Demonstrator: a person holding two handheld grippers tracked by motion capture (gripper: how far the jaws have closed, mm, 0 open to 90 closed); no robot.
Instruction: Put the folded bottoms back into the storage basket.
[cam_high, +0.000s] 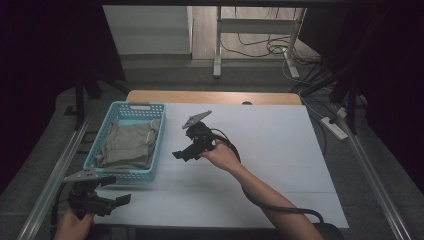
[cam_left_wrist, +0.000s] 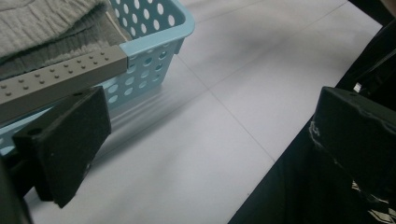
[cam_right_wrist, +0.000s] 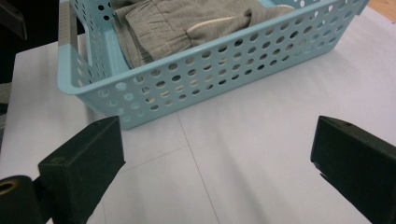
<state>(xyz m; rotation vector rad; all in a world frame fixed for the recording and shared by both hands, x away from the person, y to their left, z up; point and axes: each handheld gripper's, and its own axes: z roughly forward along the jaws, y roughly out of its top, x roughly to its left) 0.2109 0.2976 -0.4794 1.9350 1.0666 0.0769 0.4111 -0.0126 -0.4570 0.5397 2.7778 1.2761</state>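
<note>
Nearest the camera, the left tool (cam_high: 120, 201) waits low at the near corner of the surface (cam_high: 280, 150), jaws wide apart and empty. Farther in, the right tool (cam_high: 180, 154) hovers just beside the blue basket (cam_right_wrist: 210, 74), jaws likewise spread with nothing between them, aimed at its long wall. Folded grey clothes (cam_right_wrist: 182, 23) lie inside the basket. It looks like the approach step; next the right tool should lift over the rim and close on the fabric.

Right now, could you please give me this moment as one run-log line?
left gripper: open, empty, near table edge | right gripper: open, empty, facing basket | blue basket: holds folded grey garment
</note>
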